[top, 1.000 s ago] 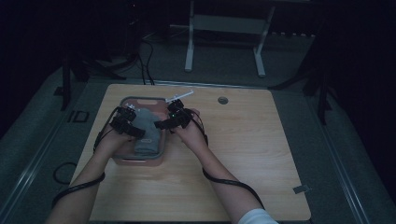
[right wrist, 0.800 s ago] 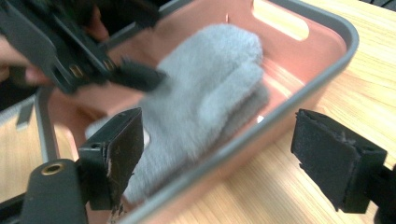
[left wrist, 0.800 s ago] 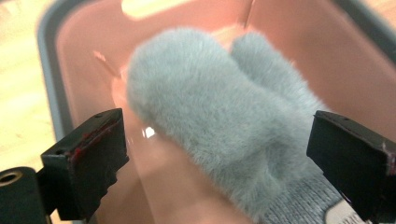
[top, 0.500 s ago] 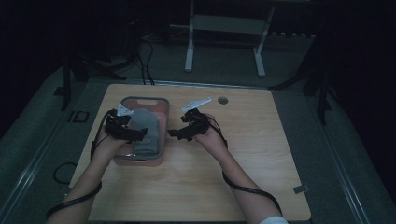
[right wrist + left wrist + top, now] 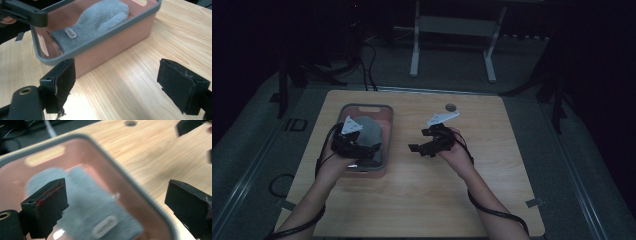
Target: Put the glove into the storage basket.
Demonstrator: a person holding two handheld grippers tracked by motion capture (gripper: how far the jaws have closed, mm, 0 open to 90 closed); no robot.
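So your grey mitten [image 5: 92, 22] is lying flat in the pink bin [image 5: 120, 42] with the grey rim, cuff end with the little oval label toward your side of the table [image 5: 492, 200], thumb and fingers end pointing away. The bin sits on the left part of the wooden table. Your left gripper [image 5: 362, 150] hangs over the near half of the bin, and in the left gripper view its jaws have just been opening and now stand wide apart with nothing between them, one pad [image 5: 50, 202] over the mitten, the other out past the rim over bare wood. Your right gripper [image 5: 424, 145] is out over the table, just to the right of the bin and clear of it, jaws pointing back toward the bin. Those jaws have also just been opening and are spread wide, nothing in them, just wood grain below. There's a small round hole [image 5: 451, 107] in the table near the far edge.
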